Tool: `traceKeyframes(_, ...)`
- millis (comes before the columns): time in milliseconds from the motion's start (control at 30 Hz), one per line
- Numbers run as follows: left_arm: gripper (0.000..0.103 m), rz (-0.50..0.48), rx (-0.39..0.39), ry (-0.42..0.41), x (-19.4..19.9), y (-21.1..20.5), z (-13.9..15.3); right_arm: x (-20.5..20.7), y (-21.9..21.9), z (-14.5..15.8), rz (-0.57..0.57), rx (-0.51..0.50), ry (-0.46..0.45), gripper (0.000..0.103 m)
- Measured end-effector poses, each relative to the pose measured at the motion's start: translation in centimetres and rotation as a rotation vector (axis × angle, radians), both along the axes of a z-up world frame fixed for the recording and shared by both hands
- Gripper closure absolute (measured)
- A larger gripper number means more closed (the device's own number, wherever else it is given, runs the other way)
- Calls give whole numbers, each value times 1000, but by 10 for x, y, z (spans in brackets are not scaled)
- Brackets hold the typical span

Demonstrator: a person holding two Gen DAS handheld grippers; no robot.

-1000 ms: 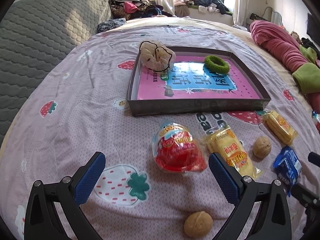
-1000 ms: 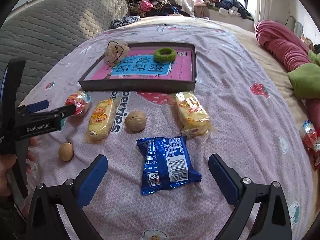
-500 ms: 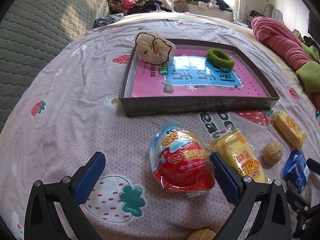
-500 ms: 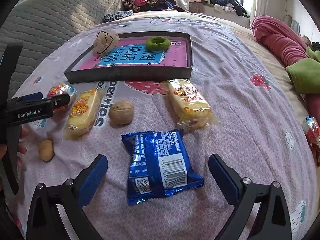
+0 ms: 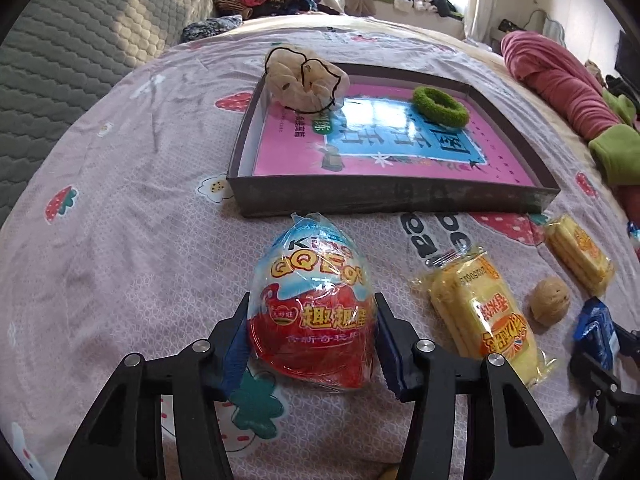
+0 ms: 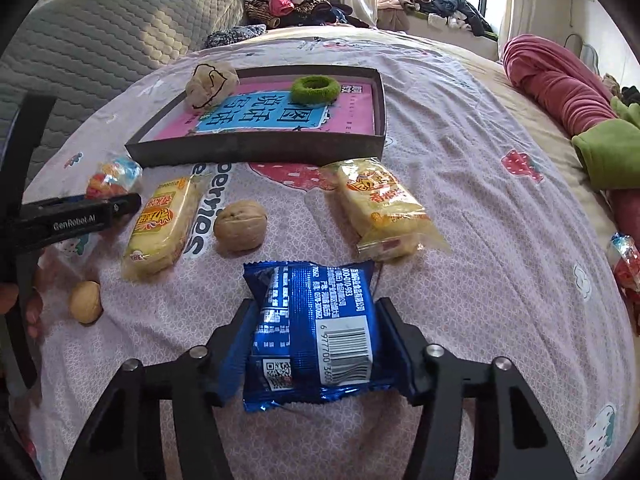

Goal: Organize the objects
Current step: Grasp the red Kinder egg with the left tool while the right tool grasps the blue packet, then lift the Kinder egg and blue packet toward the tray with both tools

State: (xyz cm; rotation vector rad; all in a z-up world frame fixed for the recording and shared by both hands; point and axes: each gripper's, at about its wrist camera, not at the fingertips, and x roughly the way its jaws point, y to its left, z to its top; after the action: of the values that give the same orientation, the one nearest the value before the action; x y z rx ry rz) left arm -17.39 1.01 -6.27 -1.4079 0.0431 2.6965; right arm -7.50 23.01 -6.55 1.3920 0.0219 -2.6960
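Egg toy [image 5: 312, 312], blue packet [image 6: 316, 336], clamped

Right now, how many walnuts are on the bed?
2. One walnut lies between the two yellow cake packs, in front of the tray. The other walnut sits at the near left, beside the person's hand. More could be hidden out of frame.
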Motion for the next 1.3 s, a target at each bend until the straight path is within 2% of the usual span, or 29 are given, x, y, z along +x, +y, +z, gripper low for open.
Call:
traceKeyframes(667, 47, -34, 27, 61, 51, 5, 30, 43, 9, 21, 19, -70, 35, 46)
traceKeyframes(933, 47, -41, 17, 122, 82, 13, 59, 56, -1, 55, 21, -90, 110, 46)
traceKeyframes(1300, 47, -17, 1, 212, 115, 19, 103, 69, -17, 104, 34, -64, 222, 46)
